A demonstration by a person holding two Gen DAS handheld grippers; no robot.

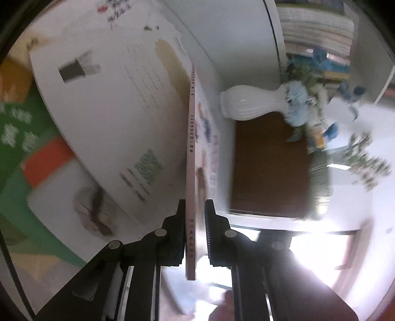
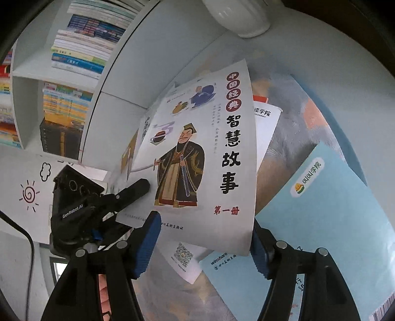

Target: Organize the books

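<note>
The left gripper is clamped on the lower edge of a thin white-covered storybook with a pink spine, black pads pressed to either face. The right wrist view shows the same book, its cover bearing a robed figure and large black characters, pinched at its left edge by the left gripper. It is probably held by one edge so it can hang clear of the pile and be carried to the shelf.

The right gripper stands open, its blue-padded fingers either side of the book's lower edge without pressing on it. It looks to have handed the book over, or to be steadying it from below.

Beneath the raised book lie a white booklet with a QR code and a pale blue softcover book, overlapping on the desk surface. A white ribbed ceramic vase stands beyond, and the white bookshelf packed with books rises to the left, the likely destination.
</note>
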